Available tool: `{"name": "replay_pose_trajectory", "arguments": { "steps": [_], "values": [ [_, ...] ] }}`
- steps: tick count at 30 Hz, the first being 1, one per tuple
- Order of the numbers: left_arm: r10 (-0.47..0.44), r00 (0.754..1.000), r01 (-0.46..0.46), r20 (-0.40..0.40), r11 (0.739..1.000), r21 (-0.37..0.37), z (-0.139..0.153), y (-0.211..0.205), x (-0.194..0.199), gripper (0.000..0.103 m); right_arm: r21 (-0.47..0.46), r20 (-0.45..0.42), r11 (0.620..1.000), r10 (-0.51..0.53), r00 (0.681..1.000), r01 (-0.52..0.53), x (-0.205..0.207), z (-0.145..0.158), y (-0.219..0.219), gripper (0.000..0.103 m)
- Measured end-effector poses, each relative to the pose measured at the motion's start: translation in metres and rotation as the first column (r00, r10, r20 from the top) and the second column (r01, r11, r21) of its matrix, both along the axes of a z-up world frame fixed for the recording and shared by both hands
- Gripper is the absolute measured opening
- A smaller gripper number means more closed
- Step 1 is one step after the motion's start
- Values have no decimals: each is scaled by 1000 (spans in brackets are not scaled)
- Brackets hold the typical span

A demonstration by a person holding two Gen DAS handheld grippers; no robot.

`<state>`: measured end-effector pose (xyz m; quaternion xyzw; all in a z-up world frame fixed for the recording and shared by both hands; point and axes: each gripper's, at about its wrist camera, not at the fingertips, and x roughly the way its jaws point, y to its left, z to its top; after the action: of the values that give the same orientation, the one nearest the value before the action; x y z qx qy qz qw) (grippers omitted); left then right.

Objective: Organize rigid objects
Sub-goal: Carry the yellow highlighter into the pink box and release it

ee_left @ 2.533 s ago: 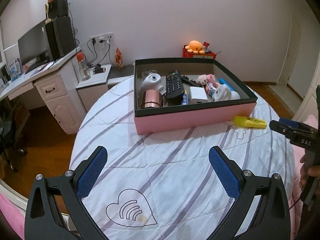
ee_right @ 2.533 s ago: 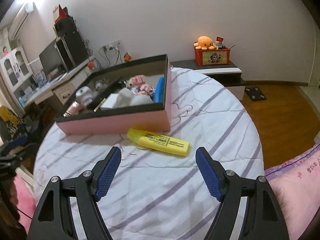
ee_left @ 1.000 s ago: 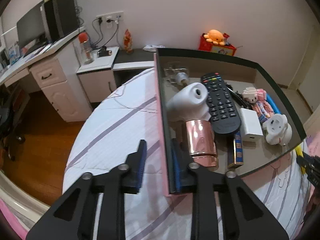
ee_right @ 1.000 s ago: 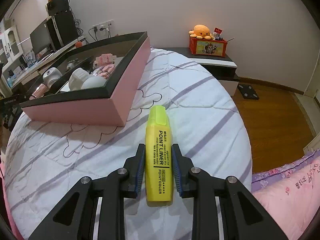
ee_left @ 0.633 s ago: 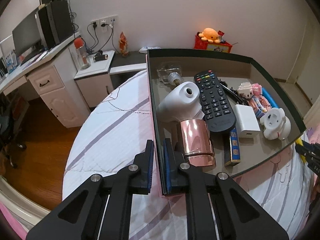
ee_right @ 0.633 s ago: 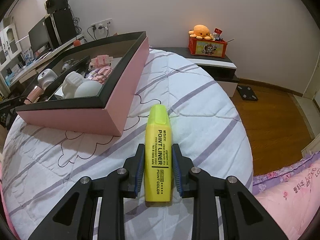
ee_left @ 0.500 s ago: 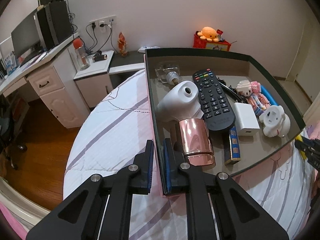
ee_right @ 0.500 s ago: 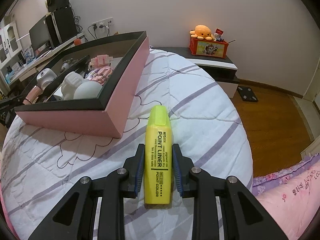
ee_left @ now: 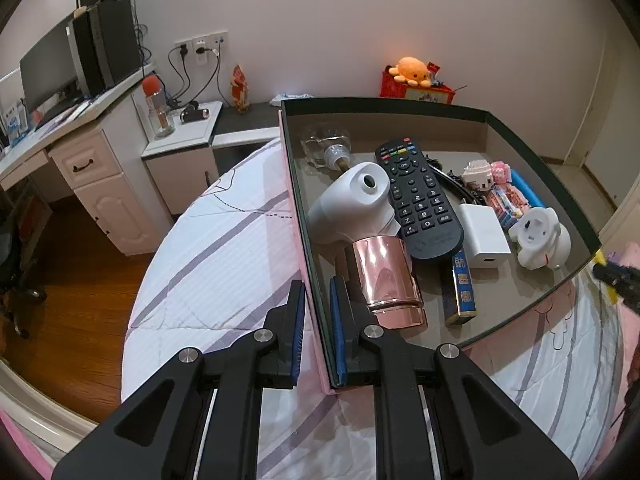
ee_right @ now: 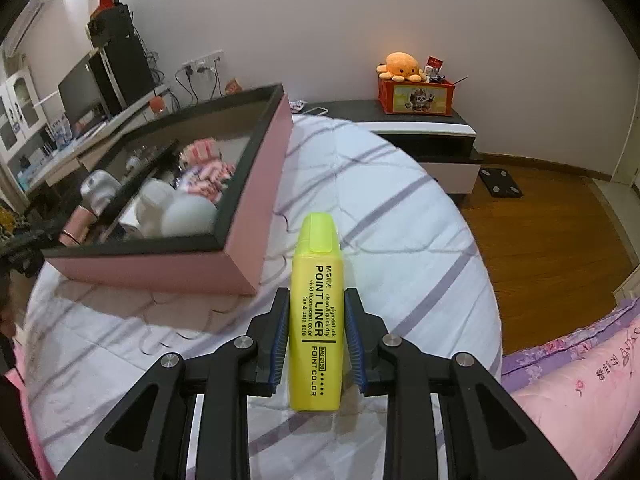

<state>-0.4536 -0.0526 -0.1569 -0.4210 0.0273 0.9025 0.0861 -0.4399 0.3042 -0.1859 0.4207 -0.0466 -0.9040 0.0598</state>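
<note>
The left tongs (ee_left: 316, 328) are clamped on the near left wall of the box (ee_left: 298, 216), one pad outside against the pink side, the other inside against the dark lining. The box sits on a round bed (ee_left: 224, 248) covered with a white, purple-striped quilt. Inside it lie a rose-gold cup (ee_left: 384, 280) on its side just beside the inner pad, a white nozzle-shaped device (ee_left: 352, 208) above it, a black remote (ee_left: 420, 200), a white charger (ee_left: 484, 236), a white plug adapter (ee_left: 538, 238), a blue and gold pack (ee_left: 464, 284), a clear bottle (ee_left: 326, 148) in the far corner, and pink block toys (ee_left: 492, 172) near the right wall. The right tongs (ee_right: 316, 336) grip a yellow highlighter (ee_right: 316, 320) across its body, cap pointing away; whether it touches the quilt or is raised off it I cannot tell. It is just beside the box's near right corner (ee_right: 240, 268). In the left view the right tongs (ee_left: 614, 276) show at the far right edge, beyond the box. An orange plush octopus (ee_right: 400, 66) sits on a red box by the wall
</note>
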Motion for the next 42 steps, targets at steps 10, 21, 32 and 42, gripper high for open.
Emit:
{"name": "replay_pose_trajectory", "arguments": {
  "steps": [10,21,32,42],
  "values": [
    [4,1000,-4,3,1000,7,0,-1,-1,12,-7,-117,996,93,989,-94,-21,62,-44,27],
    [5,1000,-5,5,1000,5,1,-2,-3,12,-18,-18,972,235,972,-235,-73,46,-138,27],
    [10,1000,-10,1,1000,-16,1,0,-3,12,-30,28,979,203,979,-202,-75,24,-151,27],
    [13,1000,-13,-1,1000,-20,0,1,-3,12,86,33,987,134,990,-137,-75,20,-147,28]
  ]
}}
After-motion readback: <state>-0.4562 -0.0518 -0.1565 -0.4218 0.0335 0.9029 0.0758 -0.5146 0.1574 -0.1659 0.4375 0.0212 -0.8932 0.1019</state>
